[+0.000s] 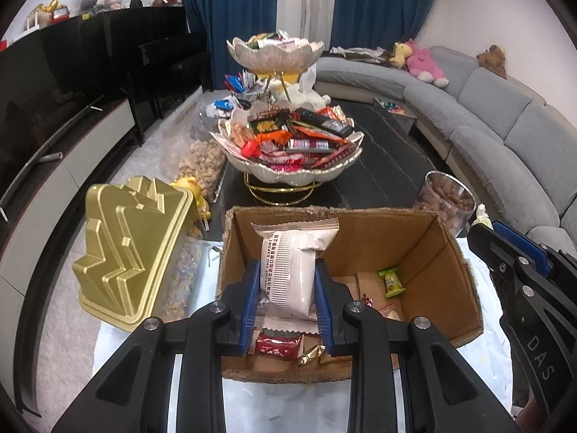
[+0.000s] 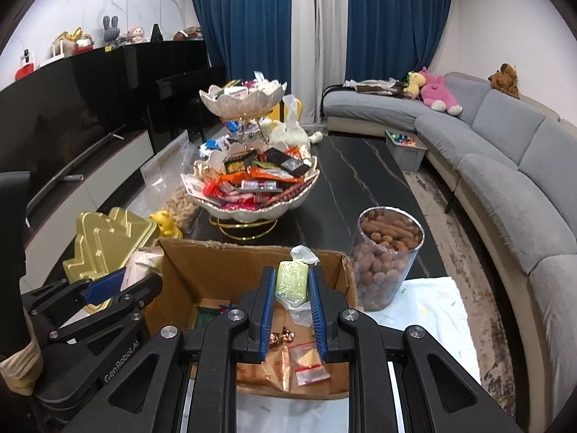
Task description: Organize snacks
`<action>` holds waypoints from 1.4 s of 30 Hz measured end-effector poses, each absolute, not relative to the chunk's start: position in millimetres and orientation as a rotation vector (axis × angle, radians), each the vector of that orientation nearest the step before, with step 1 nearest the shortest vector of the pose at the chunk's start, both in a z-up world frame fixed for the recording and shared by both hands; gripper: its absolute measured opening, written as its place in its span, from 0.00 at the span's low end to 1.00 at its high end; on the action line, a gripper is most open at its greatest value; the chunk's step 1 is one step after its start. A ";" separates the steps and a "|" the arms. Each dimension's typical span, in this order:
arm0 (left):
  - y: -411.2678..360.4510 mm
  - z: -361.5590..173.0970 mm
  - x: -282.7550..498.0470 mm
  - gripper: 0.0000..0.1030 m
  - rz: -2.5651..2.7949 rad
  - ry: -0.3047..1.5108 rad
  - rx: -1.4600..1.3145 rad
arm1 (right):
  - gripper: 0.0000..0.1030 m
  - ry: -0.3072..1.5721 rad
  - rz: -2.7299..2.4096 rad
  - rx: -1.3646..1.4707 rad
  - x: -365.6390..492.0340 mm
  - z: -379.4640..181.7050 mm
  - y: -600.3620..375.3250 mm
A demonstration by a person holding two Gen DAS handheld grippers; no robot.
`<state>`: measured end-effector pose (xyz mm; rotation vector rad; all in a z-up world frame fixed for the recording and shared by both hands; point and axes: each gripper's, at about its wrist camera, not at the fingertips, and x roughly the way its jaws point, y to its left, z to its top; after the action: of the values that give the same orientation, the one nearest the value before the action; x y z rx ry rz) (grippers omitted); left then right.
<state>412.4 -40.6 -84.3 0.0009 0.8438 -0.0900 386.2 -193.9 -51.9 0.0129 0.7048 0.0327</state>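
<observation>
Left wrist view is showing the left gripper (image 1: 286,281) pinching a white packet (image 1: 288,270) over the box (image 1: 443,249), and the right gripper (image 2: 291,285) is squeezing a green snack (image 2: 292,281) there too. With 2 loads crowding 1 box, either is risking a crush or a drop short of the far bowl (image 1: 288,175).
</observation>
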 end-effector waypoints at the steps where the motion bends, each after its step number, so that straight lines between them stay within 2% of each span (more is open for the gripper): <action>1: -40.9 -86.1 414.0 0.28 -0.091 0.847 0.000 | 0.20 0.711 0.035 0.014 388.5 -54.5 -194.4; 10: -41.7 -96.9 420.1 0.31 -0.097 0.884 -0.002 | 0.20 0.766 0.056 0.017 400.0 -70.2 -196.0; 12: -40.3 -96.6 419.4 0.37 -0.089 0.882 0.000 | 0.20 0.764 0.055 0.016 400.0 -70.0 -196.3; 13: -40.0 -96.4 419.1 0.44 -0.085 0.879 0.001 | 0.21 0.763 0.055 0.012 400.1 -70.3 -196.2; 15: -38.2 -95.3 417.3 0.52 -0.074 0.871 0.003 | 0.25 0.763 0.053 0.006 399.6 -70.0 -196.5; 17: -36.1 -93.1 415.9 0.59 -0.064 0.865 0.002 | 0.44 0.756 0.047 0.006 397.7 -68.0 -197.5; 19: -33.4 -90.5 413.7 0.66 -0.048 0.858 0.004 | 0.58 0.741 0.033 0.012 394.1 -64.1 -199.7; 20: -32.1 -89.2 412.5 0.70 -0.042 0.856 0.004 | 0.64 0.733 0.029 0.017 392.7 -62.2 -200.8; 21: -31.3 -88.1 411.5 0.71 -0.038 0.853 0.005 | 0.65 0.729 0.026 0.019 391.3 -60.4 -201.2; 23: -29.5 -84.7 408.5 0.78 -0.025 0.847 0.012 | 0.66 0.725 0.021 0.020 389.3 -57.1 -201.6; 28: -25.2 -76.5 400.2 0.84 -0.011 0.833 0.014 | 0.66 0.714 0.016 0.023 382.8 -49.1 -201.0; 42: -19.1 -51.3 364.0 0.86 -0.012 0.797 0.018 | 0.66 0.666 0.002 0.026 345.1 -24.3 -202.8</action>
<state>364.0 -19.1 -51.3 0.0185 0.7971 -0.0118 345.1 -202.8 -24.3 0.0257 0.6663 0.0023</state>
